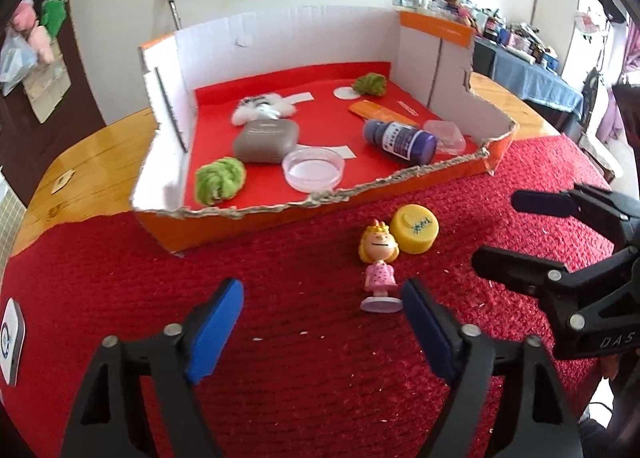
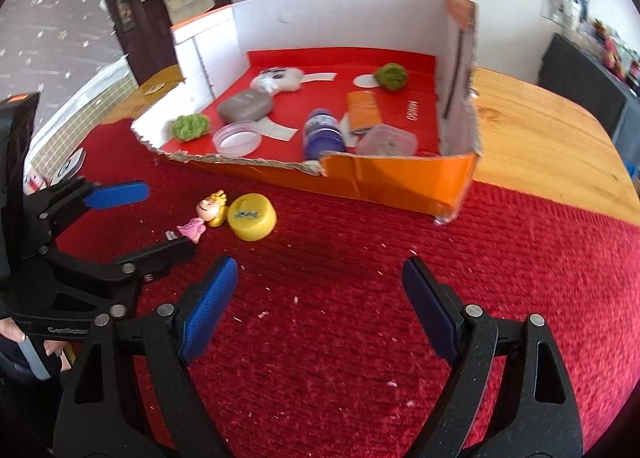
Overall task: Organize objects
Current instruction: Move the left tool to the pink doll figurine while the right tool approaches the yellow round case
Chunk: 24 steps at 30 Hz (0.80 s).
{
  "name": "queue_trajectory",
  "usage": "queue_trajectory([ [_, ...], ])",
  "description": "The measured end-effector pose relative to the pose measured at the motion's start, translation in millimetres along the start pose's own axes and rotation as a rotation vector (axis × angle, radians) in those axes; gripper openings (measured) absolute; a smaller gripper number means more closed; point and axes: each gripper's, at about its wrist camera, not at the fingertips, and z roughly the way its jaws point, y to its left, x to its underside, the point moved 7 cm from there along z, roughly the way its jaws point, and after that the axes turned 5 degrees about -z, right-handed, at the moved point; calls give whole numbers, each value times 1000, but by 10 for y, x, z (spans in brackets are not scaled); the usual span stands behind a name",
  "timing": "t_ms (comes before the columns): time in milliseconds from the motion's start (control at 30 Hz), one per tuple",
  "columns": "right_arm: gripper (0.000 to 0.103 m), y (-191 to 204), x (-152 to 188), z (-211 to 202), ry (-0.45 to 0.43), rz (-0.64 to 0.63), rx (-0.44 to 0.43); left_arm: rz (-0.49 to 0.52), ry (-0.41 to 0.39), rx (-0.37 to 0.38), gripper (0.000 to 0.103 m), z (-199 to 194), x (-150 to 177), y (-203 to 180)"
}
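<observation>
- The left gripper [image 1: 322,328] has its blue-padded fingers [image 1: 214,332] spread, nothing between them; bare red knitted cloth [image 1: 280,378] lies in the gap.
- Just ahead of its right-hand finger stands a small plastic doll figurine with yellow hair and a pink dress [image 1: 378,260], upright on a round pale base, untouched.
- Touching the doll's head on the far side lies a round yellow plastic cap [image 1: 414,229] with dark scribble on top.
- The right gripper [image 2: 320,310] is also spread and empty, over open cloth; the doll and cap lie ahead to its left, near the left gripper's fingers.
- Beyond both sits an orange cardboard box with white inner walls and a ragged torn front edge [image 1: 280,213]; its red floor holds a lying purple bottle [image 1: 400,139], a grey rounded case [image 1: 266,141], a clear round dish [image 1: 313,169] and green fuzzy pompoms [image 1: 219,179].
- To the right of the right gripper's fingers the cloth is bare up to the wooden tabletop [image 2: 540,129].
</observation>
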Motion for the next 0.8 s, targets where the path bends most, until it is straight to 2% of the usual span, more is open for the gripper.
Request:
queue_trajectory([
  [233, 73, 94, -85, 117, 24, -67, -39, 41, 30, 43, 62, 56, -34, -73],
  [433, 69, 126, -137, 194, 33, -90, -73, 90, 51, 66, 60, 71, -71, -115],
  [500, 63, 142, -154, 199, 32, -98, -84, 114, 62, 78, 57, 90, -76, -132],
  [800, 61, 252, -221, 278, 37, -166, -114, 174, 76, 113, 50, 109, -99, -132],
])
